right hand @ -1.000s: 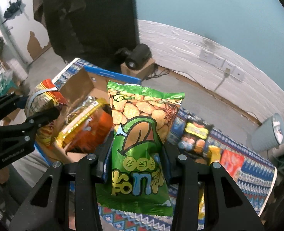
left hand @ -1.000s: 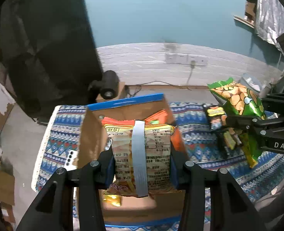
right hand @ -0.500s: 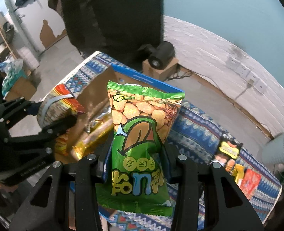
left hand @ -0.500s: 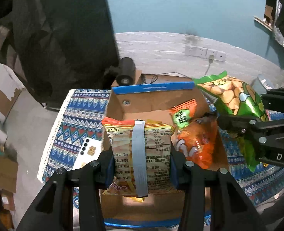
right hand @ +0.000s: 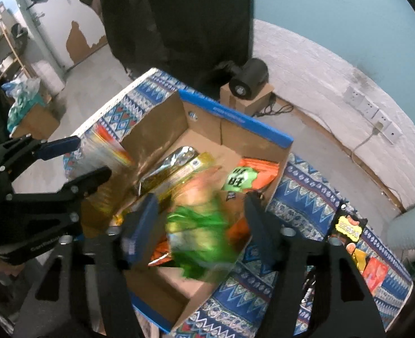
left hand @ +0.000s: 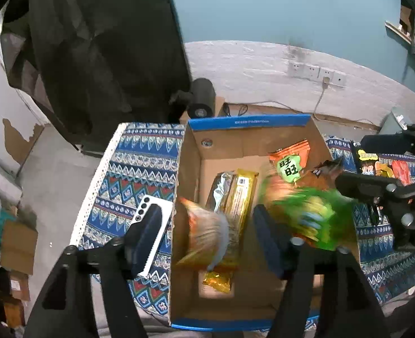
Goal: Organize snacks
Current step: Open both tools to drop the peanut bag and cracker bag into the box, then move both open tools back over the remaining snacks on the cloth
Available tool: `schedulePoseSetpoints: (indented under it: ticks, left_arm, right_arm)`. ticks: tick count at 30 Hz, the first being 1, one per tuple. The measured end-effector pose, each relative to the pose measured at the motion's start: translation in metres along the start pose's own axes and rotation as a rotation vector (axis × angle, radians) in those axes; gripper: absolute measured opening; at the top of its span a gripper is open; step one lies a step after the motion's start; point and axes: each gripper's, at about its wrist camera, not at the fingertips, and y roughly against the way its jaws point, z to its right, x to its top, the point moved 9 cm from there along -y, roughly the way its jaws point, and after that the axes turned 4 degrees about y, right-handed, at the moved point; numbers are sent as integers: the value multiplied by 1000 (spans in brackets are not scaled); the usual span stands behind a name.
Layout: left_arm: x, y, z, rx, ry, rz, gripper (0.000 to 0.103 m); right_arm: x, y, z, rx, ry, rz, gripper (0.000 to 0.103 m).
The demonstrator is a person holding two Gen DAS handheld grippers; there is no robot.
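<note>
Black jaws of your left gripper (left hand: 210, 236) and right gripper (right hand: 200, 225) had just been opening, pads clear of the blurred orange packet (left hand: 207, 236) and green bag (right hand: 199, 236) over the cardboard box (right hand: 201, 118). Inside lay a gold pack (left hand: 235, 202) and an orange pouch (left hand: 290, 160). More snacks (right hand: 348, 228) sat near the table's right edge.

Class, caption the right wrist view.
Open right claw drops a green snack bag into the cardboard box.
</note>
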Motion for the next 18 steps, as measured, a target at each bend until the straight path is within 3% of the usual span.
schedulePoseSetpoints:
  ticks: [9,18]
  left_arm:
    - [3,11,29,-50,-41,18,77]
    - [2,21,78,-135,-86,9,78]
  right_arm:
    - [-7,30,26,-33,-36,49,75]
    - [-43,48,71,-86,-87,31,75]
